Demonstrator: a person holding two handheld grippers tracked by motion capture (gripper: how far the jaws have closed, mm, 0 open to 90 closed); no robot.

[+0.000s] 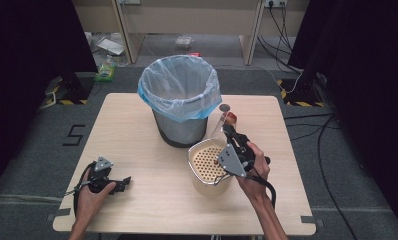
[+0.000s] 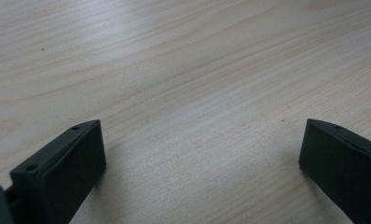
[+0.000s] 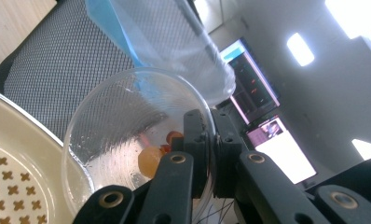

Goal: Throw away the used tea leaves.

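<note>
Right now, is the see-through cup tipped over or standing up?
Tipped. The clear cup, pinched at its rim by the right gripper, leans mouth-first toward the perforated strainer.

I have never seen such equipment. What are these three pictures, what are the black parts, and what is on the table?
A person holds hand-operated tongs in each hand. The high view looks down on a wooden table. The other two cameras ride on the tongs. The left tongs rest open on bare wood. The right tongs pinch the rim of a clear plastic cup with orange bits inside, tilted above a cream strainer bowl. Behind stands a mesh bin lined with a bag.
</note>
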